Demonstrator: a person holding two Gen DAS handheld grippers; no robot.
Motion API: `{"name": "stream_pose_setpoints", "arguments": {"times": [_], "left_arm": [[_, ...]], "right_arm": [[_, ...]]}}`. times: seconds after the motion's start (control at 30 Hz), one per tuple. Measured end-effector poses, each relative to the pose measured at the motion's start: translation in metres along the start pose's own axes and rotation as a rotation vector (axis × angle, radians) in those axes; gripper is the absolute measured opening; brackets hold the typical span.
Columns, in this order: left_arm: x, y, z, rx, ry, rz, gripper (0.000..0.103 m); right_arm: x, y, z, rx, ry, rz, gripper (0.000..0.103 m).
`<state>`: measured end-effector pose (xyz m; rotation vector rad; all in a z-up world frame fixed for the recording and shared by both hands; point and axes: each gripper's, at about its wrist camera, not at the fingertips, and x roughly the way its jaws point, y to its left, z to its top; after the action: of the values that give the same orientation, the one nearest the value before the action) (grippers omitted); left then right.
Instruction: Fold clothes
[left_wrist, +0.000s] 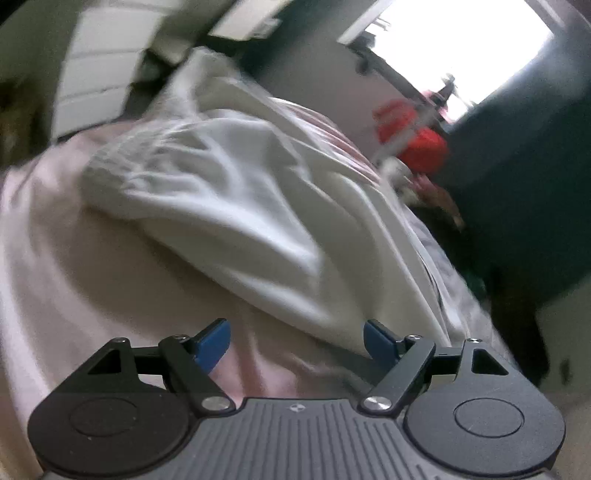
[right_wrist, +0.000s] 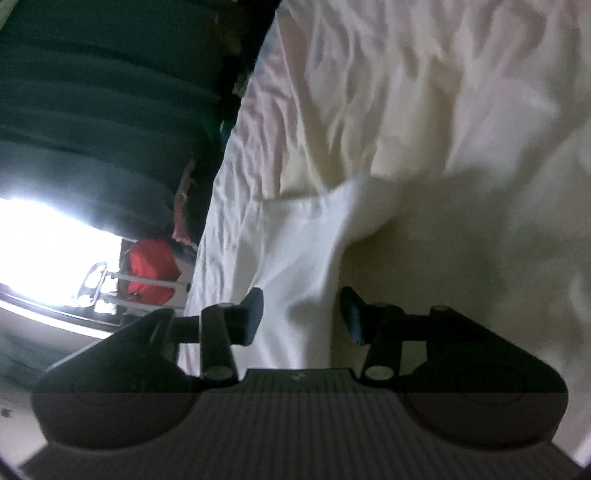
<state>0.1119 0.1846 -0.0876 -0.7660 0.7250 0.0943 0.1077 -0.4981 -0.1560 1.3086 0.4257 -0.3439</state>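
A white garment (left_wrist: 229, 192) lies crumpled on the pale pink bed sheet (left_wrist: 74, 266), its gathered waistband toward the left. My left gripper (left_wrist: 297, 343) hovers low over the sheet at the garment's near edge. It is open, its blue pads wide apart, with nothing pinched. In the right wrist view a fold of the white garment (right_wrist: 314, 258) runs up between the fingers of my right gripper (right_wrist: 301, 314). Those jaws stand apart and the right pad (right_wrist: 352, 317) is clear of the cloth, so this gripper is open too.
The wrinkled sheet (right_wrist: 406, 92) spreads over the bed. A red bag (left_wrist: 421, 144) sits on a metal rack (right_wrist: 103, 291) beside the bed, under a bright window (left_wrist: 461, 48). Dark curtains (right_wrist: 92, 110) hang at the bed's side. White drawers (left_wrist: 99, 66) stand behind.
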Motion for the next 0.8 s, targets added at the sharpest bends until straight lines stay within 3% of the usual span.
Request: {"name": "stream_pose_setpoints", "arguments": {"times": [0.1,0.3,0.37,0.43,0.53,0.6,0.7,0.8], "left_arm": [[0.004,0.028,0.008,-0.173,-0.041,0.053,0.081],[0.019,0.056,0.021,-0.344,-0.085,0.0,0.078],[0.022,0.055,0.026,-0.334,-0.124,0.006,0.069],[0.025,0.053,0.03,-0.295,-0.159,0.039,0.064],[0.029,0.055,0.04,-0.271,-0.184,0.063,0.035],[0.028,0.057,0.046,-0.262,-0.196,0.074,0.015],[0.016,0.057,0.051,-0.268,-0.221,0.073,0.008],[-0.016,0.05,0.059,-0.213,-0.317,0.061,0.007]], "right_arm": [[0.0,-0.008,0.006,0.008,-0.007,-0.023,0.043],[0.004,-0.021,0.01,0.052,-0.024,-0.006,0.043],[0.005,-0.02,0.01,0.034,-0.037,-0.009,0.04],[0.006,-0.017,0.01,0.001,-0.054,-0.023,0.018],[0.008,-0.01,0.007,-0.059,-0.094,-0.035,0.008],[0.01,-0.006,0.007,-0.073,-0.14,-0.031,0.006],[0.005,0.002,0.007,-0.097,-0.195,-0.013,0.006],[-0.005,0.009,0.011,-0.132,-0.245,-0.01,0.005]]}}
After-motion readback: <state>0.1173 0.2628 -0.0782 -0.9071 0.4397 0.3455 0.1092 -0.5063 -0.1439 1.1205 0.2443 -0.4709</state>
